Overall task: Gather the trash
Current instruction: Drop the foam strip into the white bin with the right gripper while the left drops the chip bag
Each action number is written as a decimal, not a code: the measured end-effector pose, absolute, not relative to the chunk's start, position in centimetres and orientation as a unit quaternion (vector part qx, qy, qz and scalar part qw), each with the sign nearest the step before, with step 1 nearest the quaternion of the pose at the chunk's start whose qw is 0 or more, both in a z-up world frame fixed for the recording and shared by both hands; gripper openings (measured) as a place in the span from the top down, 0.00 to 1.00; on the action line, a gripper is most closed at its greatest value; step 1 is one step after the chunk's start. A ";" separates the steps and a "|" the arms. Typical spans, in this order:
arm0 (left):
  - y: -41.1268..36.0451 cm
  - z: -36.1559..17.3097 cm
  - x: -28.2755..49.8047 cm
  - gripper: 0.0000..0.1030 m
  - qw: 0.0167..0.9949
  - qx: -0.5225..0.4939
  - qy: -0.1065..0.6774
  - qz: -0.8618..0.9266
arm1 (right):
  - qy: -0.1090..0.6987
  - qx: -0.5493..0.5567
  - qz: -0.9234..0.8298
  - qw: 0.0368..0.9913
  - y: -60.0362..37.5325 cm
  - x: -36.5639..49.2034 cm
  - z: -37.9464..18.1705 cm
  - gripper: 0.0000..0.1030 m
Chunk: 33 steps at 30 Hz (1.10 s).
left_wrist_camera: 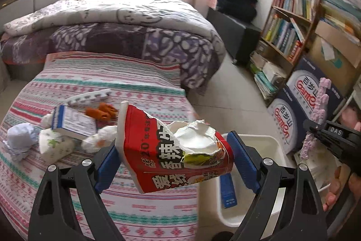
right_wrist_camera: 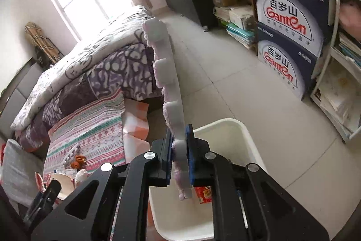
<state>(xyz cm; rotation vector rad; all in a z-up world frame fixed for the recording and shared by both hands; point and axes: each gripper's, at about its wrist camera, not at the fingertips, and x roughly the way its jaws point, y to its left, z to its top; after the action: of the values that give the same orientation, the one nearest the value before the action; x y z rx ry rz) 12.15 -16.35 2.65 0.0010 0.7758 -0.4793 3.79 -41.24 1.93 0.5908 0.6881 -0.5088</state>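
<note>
In the left wrist view my left gripper is shut on a torn red snack carton, its blue pads pressing both sides, held over the bed's edge beside the white bin. At the right edge my right gripper pinches a pink foam strip. The right wrist view shows that gripper shut on the toothed foam strip, which stands up above the bin. A red wrapper lies inside the bin.
On the striped blanket lie a crumpled paper, a tissue pack, a small book, an orange thing and a white foam strip. A blue item sits in the bin. Bookshelf and boxes line the right.
</note>
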 end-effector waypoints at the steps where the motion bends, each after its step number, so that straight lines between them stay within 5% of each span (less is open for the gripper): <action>1: -16.9 2.6 12.0 0.16 0.897 0.003 0.375 -0.236 | 0.329 0.286 -0.245 0.866 -41.5 3.6 1.9 0.88; 6: -19.7 2.0 11.3 0.16 0.888 0.012 0.380 -0.259 | 0.322 0.288 -0.252 0.866 -42.4 2.7 2.2 0.85; 9: -21.1 1.7 11.0 0.16 0.882 0.017 0.385 -0.271 | 0.309 0.289 -0.271 0.864 -43.1 1.8 2.5 0.52; 14: -23.2 1.4 10.1 0.16 0.875 0.028 0.389 -0.287 | 0.285 0.297 -0.308 0.858 -44.5 0.2 3.0 0.38; 33: -27.8 -0.2 7.5 0.10 0.831 0.038 0.422 -0.361 | 0.253 0.326 -0.363 0.836 -47.4 -2.4 3.0 0.19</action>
<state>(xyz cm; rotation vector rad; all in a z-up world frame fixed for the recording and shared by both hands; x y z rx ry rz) 7.50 -27.79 -0.19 0.0812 0.8942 -0.7668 -2.44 -47.44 3.01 0.6895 0.5346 -0.7687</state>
